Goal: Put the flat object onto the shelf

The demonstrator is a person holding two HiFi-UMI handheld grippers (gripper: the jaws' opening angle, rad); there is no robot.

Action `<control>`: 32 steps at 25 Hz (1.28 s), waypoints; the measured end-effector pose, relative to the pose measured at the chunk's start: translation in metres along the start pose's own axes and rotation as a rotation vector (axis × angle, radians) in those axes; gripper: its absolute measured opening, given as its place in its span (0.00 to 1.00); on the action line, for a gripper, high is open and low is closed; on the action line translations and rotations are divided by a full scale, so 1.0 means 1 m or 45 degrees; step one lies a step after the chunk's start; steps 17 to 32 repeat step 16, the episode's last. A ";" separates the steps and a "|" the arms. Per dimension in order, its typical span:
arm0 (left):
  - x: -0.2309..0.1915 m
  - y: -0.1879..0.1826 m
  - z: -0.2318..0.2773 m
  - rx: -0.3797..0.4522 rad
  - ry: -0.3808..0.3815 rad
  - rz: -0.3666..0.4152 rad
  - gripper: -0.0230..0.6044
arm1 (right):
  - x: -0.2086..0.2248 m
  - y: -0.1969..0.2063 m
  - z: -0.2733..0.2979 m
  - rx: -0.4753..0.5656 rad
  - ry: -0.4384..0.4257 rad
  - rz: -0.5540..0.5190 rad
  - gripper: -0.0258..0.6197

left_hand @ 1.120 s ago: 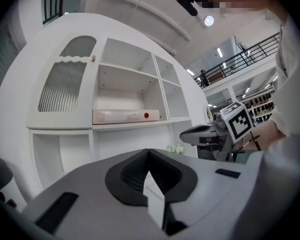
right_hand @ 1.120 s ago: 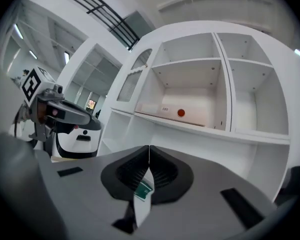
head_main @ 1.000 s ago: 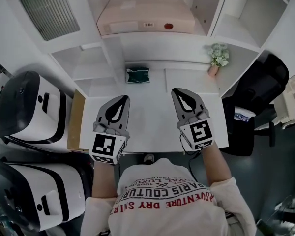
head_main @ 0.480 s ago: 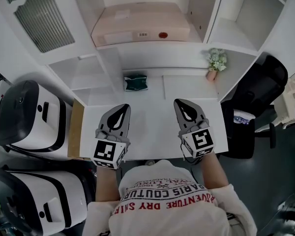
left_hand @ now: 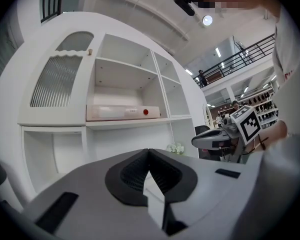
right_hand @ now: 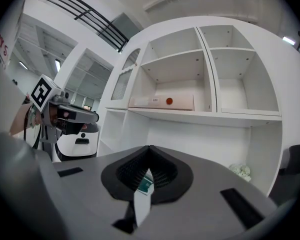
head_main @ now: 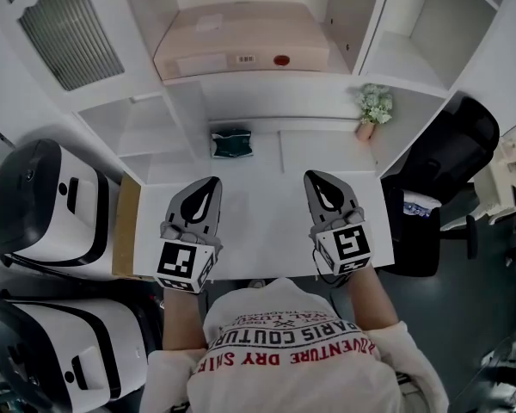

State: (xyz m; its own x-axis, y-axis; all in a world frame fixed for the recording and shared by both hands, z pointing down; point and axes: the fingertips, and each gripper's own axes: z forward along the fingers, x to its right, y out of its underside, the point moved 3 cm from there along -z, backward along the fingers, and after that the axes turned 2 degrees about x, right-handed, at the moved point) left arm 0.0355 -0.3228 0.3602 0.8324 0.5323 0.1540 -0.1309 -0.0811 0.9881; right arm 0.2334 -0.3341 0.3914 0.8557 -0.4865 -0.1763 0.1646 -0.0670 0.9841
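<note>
- Across the top of the head view stands the white shelf unit (head_main: 267,86). Its middle bay is low and wide, so anything going in must travel level and enter square to the opening.
- Below it lies the white desk top (head_main: 267,226), with both grippers hanging above its front half.
- To the left sit two white-and-black machines (head_main: 43,205), and to the right a black chair (head_main: 451,157). Both are well apart from the work.
- The flat box (head_main: 241,41), pale pink, lies flat on the middle shelf and fills most of that bay. By this the placing looks done.
- The left gripper (head_main: 212,180) has its jaws closed tip to tip with nothing between them. It points toward the shelf.
- The right gripper (head_main: 313,175) is likewise closed and empty. A green packet shows through the gap behind its tips but lies farther off on the desk, untouched.
- That green packet (head_main: 230,142) rests at the back of the desk under the shelf, near neither gripper.
- A small potted flower (head_main: 371,110) stands in the right-hand nook.
- In my judgement, the job now is to hold both grippers low and clear of the shelf edge. Bumping the box could push it askew.
</note>
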 end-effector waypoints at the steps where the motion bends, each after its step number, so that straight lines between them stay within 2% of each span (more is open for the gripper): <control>1: 0.000 0.000 0.000 0.002 0.001 0.000 0.06 | 0.000 0.000 0.000 -0.004 0.003 0.004 0.08; 10: -0.001 -0.001 -0.002 0.017 -0.005 -0.009 0.06 | -0.011 -0.003 0.000 -0.014 -0.043 -0.030 0.08; 32: 0.003 -0.004 -0.003 0.016 0.017 0.017 0.06 | -0.014 -0.004 -0.003 0.005 -0.031 -0.016 0.08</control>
